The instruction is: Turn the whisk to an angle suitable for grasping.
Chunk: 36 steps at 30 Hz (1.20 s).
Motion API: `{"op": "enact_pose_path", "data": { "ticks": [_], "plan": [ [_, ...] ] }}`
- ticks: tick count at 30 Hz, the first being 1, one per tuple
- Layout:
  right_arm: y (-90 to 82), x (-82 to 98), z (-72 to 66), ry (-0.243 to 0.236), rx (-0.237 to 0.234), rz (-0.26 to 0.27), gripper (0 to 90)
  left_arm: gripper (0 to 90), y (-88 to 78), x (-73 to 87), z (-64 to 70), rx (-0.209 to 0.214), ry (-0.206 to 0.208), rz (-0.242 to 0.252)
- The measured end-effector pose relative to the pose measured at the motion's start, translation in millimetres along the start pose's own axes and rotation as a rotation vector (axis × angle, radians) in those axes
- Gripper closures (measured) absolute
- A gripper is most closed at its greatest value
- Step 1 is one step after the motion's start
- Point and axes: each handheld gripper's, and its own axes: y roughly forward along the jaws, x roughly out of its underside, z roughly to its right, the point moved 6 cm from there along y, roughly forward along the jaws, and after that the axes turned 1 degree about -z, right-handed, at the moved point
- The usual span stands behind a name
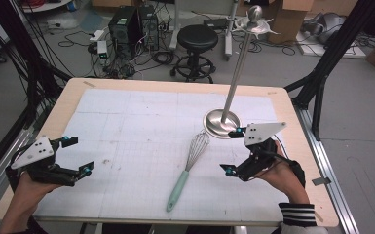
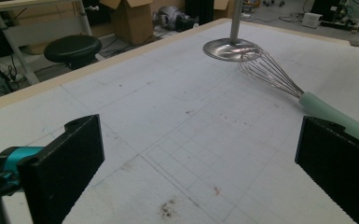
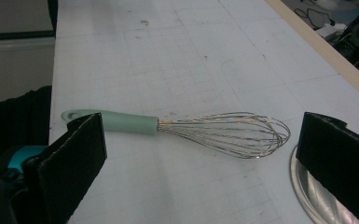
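Note:
A whisk [image 1: 187, 165] with a mint-green handle and wire head lies flat on the white gridded mat [image 1: 141, 122], its wires pointing toward the round steel base of a tall stand [image 1: 221, 123]. My right gripper [image 1: 234, 150] is open just right of the whisk, jaws wide apart with nothing between them; in its own view the whisk [image 3: 186, 127] lies across the mat ahead of my right gripper [image 3: 200, 163]. My left gripper [image 1: 75, 155] is open near the table's left edge, far from the whisk. In the left gripper view the whisk [image 2: 289, 86] and stand base [image 2: 231, 49] lie beyond my left gripper [image 2: 198, 172].
The steel stand's pole [image 1: 238, 68] rises high with hooks at its top. The wooden table edge [image 1: 302, 146] runs close to the right hand. A black stool [image 1: 197, 39], computer cases [image 1: 129, 27] and cardboard boxes stand on the floor behind the table.

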Motion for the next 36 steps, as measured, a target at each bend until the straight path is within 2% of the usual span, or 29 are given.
{"op": "enact_pose_path", "data": {
  "ticks": [3, 5, 11, 15, 19, 21, 23, 25, 31, 32, 33, 36],
  "plan": [
    [4.5, -3.6, 4.2, -0.006, -0.012, -0.017, 1.4, 1.7, -0.6, 0.3, -0.6, -0.002, -0.001, -0.001],
    [7.0, -6.4, 6.9, -0.021, -0.025, -0.028, 5.2, 1.7, -0.8, 0.7, -1.0, -0.002, 0.000, -0.001],
    [19.6, -15.5, 14.4, -0.032, -0.047, -0.060, 5.2, 1.7, 0.1, 1.8, -1.1, -0.002, -0.004, -0.006],
    [32.5, -20.2, 18.6, -0.044, -0.061, -0.107, 6.6, 1.7, 0.7, 1.6, -1.2, 0.001, -0.003, -0.005],
    [44.7, -25.2, 22.1, -0.042, -0.072, -0.125, 7.9, 1.7, 1.2, 2.1, -1.9, 0.000, -0.004, -0.008],
    [50.3, -26.6, 24.5, -0.036, -0.087, -0.130, 17.4, 1.7, 1.7, 2.0, -1.8, 0.001, -0.007, -0.004],
    [53.4, -27.6, 26.3, -0.034, -0.082, -0.126, 17.3, 1.7, 1.8, 1.9, -1.6, 0.003, -0.007, -0.004],
    [60.4, -28.7, 29.7, -0.030, -0.102, -0.143, 19.6, 1.7, 2.0, 1.7, -1.8, 0.004, -0.005, -0.004],
    [72.7, -29.2, 34.0, -0.025, -0.111, -0.189, 34.9, 1.7, 1.9, 2.0, -2.0, 0.005, -0.006, -0.007],
    [72.7, -29.2, 34.0, -0.025, -0.111, -0.189, 34.9, 1.7, 1.9, 2.0, -2.0, 0.005, -0.006, -0.007],
    [77.8, -30.2, 34.6, -0.031, -0.109, -0.202, 41.9, 1.7, 2.3, 1.8, -1.9, 0.005, -0.003, -0.007],
    [84.6, -30.8, 34.2, -0.042, -0.103, -0.218, 51.5, 1.7, 3.0, 2.1, -1.3, 0.006, -0.004, -0.007]
  ]
}}
